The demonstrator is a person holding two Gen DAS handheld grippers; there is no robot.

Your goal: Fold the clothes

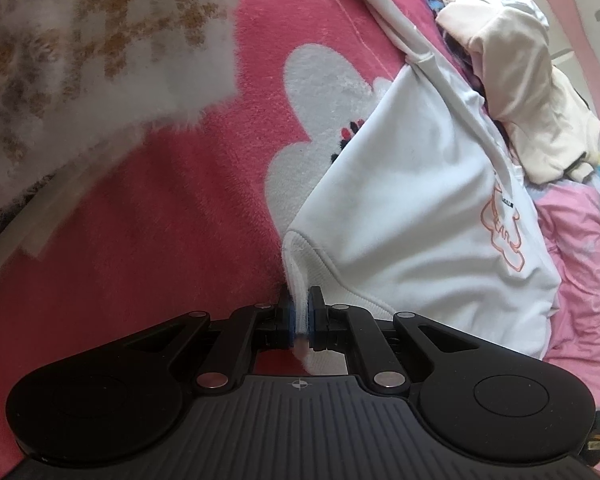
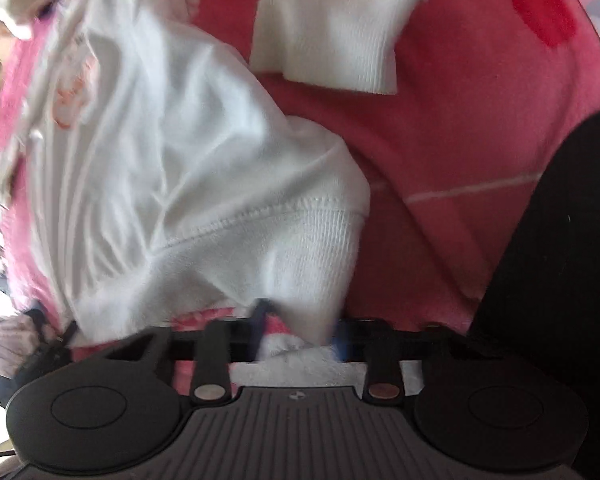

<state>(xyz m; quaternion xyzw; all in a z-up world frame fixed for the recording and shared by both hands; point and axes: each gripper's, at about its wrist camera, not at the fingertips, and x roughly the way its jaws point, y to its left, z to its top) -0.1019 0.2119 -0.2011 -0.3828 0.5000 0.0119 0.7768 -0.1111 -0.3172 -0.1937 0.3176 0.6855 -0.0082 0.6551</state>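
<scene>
Left tongs: clenched; my blue pads pinch the ribbed hem of the white sweatshirt between them, and a short end of the rib sticks out behind the pads.

Right tongs: the view is smeared; the ribbed hem of the same sweatshirt hangs down between my two blue pads, with the jaws drawn near each other, but I cannot tell whether the pads press on the cloth.

Sweatshirt, where it is: on the bed, lying over the pink blanket; from my left tongs the body runs up and to the right.

Sweatshirt, print: an orange outline drawing on the front, with a small dark line of lettering above it that is too small to read.

Sleeve cuff: a white ribbed cuff lies flat on the blanket, apart from the hem at my right tongs.

Blanket: pink plush with a large white flower shape, which the sweatshirt partly covers.

Fluffy cloth: white with tan checks, at the upper left of the left view, on the blanket and well apart from the sweatshirt.

Other clothes: a cream garment is heaped beyond the sweatshirt, and a paler pink cloth lies to its right.

Dark shape: black, at the right edge of the right view; what it is I cannot tell.
</scene>
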